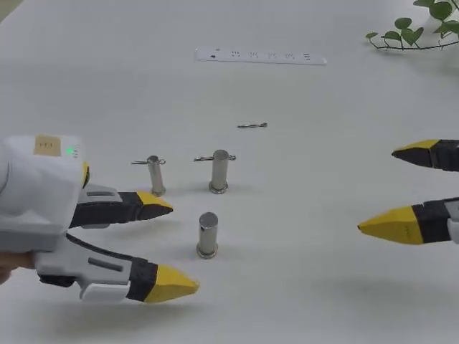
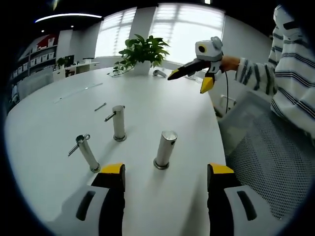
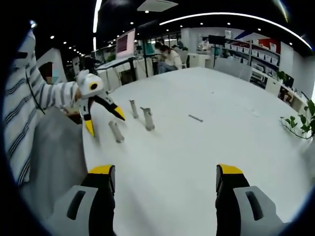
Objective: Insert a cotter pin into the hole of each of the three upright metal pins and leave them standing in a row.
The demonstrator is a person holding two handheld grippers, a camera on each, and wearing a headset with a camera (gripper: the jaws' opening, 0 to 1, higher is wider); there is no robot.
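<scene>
Spread left claw (image 2: 167,170) before bare metal pin (image 2: 166,147)

Three metal pins (image 1: 155,174) (image 1: 219,170) (image 1: 207,234) are counted on the worktop (image 1: 323,287), with two inserted cotter pins (image 1: 148,162) (image 1: 204,158) and one loose cotter pin (image 1: 252,126). Two tools (image 1: 183,247) (image 1: 376,190), one power strip (image 1: 259,56) and one plant (image 1: 416,29) are seen.

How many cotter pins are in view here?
3. Left cotter pin through the left rear metal pin; right cotter pin through the right rear metal pin; loose cotter pin on the table beyond.

White left gripper (image 1: 172,246), black jaws yellow-tipped, sits lower left of the head view — spread wide, pointing right. Matching right gripper (image 1: 380,190) juts in mid-right — likewise spread, pointing left.
</scene>
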